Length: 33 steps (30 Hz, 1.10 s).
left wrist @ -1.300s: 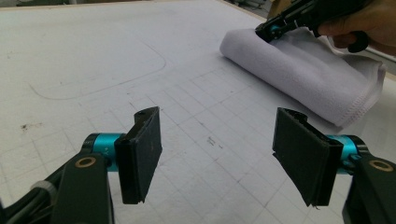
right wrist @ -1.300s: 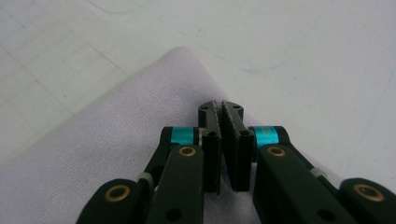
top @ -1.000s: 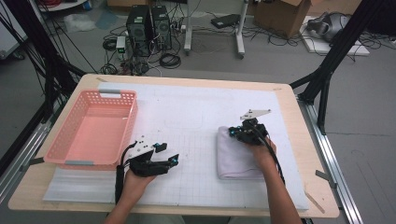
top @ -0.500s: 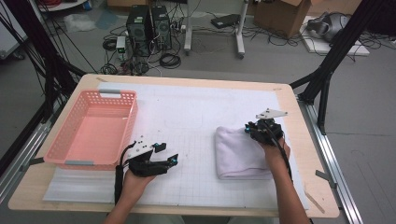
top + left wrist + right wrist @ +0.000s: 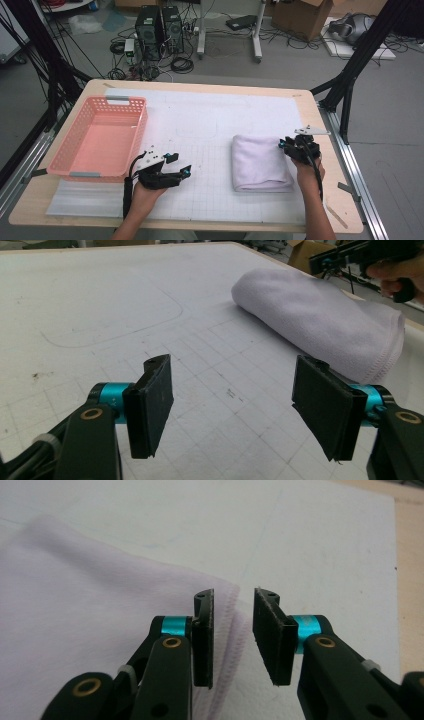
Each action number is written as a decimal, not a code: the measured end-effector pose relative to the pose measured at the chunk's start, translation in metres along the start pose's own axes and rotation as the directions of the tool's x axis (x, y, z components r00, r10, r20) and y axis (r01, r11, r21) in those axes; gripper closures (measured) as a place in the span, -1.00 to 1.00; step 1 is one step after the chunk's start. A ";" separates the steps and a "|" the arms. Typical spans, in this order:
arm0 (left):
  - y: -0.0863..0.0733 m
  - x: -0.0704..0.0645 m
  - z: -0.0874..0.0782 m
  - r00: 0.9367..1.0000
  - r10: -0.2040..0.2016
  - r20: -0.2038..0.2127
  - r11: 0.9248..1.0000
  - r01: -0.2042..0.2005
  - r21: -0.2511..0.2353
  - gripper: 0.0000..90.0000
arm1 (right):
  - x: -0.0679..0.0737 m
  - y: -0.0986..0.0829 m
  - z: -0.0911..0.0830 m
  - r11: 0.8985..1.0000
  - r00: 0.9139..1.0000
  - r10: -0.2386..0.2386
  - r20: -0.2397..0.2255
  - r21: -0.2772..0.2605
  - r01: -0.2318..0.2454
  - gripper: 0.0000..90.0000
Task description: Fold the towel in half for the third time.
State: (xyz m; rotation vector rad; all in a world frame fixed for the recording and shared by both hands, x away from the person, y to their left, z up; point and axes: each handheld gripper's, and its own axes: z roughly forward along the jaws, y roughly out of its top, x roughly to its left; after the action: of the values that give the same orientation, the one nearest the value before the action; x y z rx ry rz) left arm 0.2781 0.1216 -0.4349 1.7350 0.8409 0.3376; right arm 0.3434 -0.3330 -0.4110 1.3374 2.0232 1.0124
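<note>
A folded pale lilac towel (image 5: 260, 162) lies on the white gridded mat (image 5: 210, 115), right of centre. My right gripper (image 5: 284, 146) is at the towel's right edge. In the right gripper view its jaws (image 5: 232, 600) stand a narrow gap apart, and the towel's stitched hem (image 5: 231, 622) lies just below that gap, not pinched. My left gripper (image 5: 180, 163) rests low on the mat well left of the towel. It is wide open (image 5: 232, 385), with bare mat between its pads and the towel (image 5: 320, 315) farther off.
A pink plastic basket (image 5: 141, 125) with nothing in it stands at the table's left side, close behind my left gripper. The wooden table edge (image 5: 200, 85) runs round the mat. Computers and cables sit on the floor beyond.
My right gripper has moved right, from above the towel's far middle to its right edge. The left gripper and the towel have stayed put.
</note>
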 end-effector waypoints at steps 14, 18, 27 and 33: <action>0.001 -0.001 0.002 1.000 -0.005 -0.009 1.000 0.005 0.001 -0.53 | 0.034 -0.052 -0.028 0.991 0.983 -0.128 -0.128 0.011 0.131 0.35; 0.002 -0.001 0.001 1.000 -0.010 -0.008 1.000 0.010 -0.013 -0.53 | 0.029 -0.061 -0.041 0.995 0.990 -0.100 -0.095 0.003 0.101 0.35; 0.003 -0.001 0.001 1.000 -0.010 -0.008 0.999 0.010 -0.032 -0.55 | 0.038 -0.071 -0.058 0.993 0.977 -0.113 -0.178 -0.031 0.110 0.37; 0.004 0.000 0.001 1.000 -0.010 0.006 0.999 0.010 -0.033 -0.55 | 0.037 -0.079 -0.064 0.990 0.979 -0.140 -0.150 -0.008 0.140 0.36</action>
State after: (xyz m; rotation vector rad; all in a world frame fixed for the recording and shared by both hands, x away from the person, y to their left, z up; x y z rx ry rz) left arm 0.2802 0.1207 -0.4315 1.6997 0.8351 0.3374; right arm 0.2384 -0.3377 -0.4373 1.1313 2.1954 1.0742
